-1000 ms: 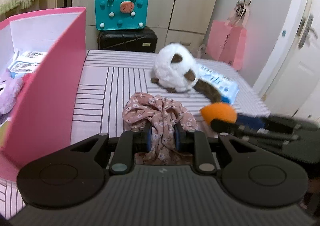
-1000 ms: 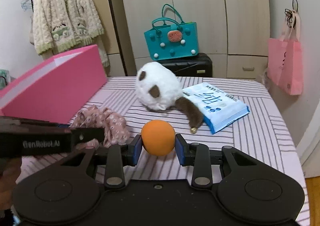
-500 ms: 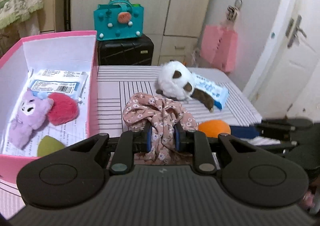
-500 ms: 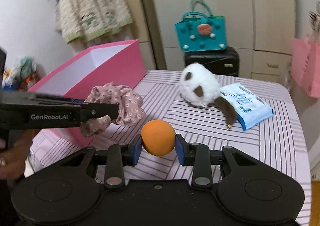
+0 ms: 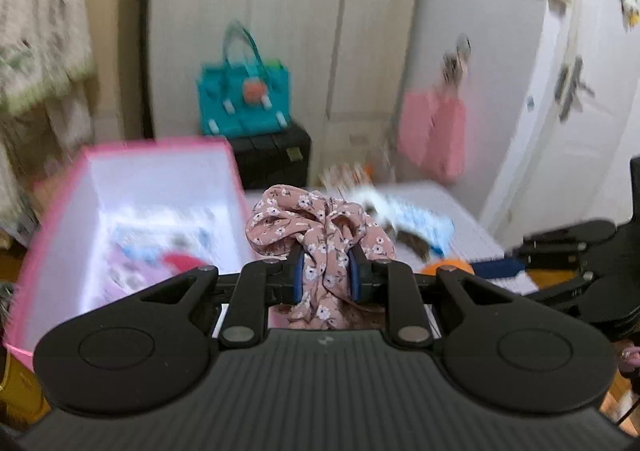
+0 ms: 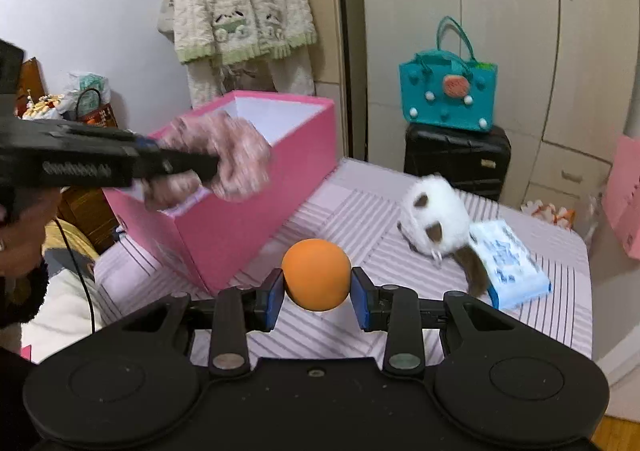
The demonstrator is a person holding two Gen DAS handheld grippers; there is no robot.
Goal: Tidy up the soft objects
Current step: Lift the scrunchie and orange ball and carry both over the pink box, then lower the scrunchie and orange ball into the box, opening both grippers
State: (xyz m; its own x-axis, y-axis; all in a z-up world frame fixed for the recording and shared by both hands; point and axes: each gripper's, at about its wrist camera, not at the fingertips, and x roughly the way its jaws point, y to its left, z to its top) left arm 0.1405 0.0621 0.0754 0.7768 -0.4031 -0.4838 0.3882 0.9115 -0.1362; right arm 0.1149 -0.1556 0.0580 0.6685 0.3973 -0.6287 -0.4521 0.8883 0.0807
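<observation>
Left gripper [image 5: 326, 277] pinches the scrunchie [image 5: 320, 227] over the box [image 6: 256, 207]; right gripper [image 6: 317, 293] clamps the ball [image 6: 316, 274] (release well inside the walls).

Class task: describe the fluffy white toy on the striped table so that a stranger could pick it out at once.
Start at the big pink box on the striped table and look right. The white plush toy lies there, in front of the black case and touching a blue-and-white packet. It alone is furry, with brown patches and a brown tail.

Forward-facing wrist views, shared pink box [image 5: 48, 247]
</observation>
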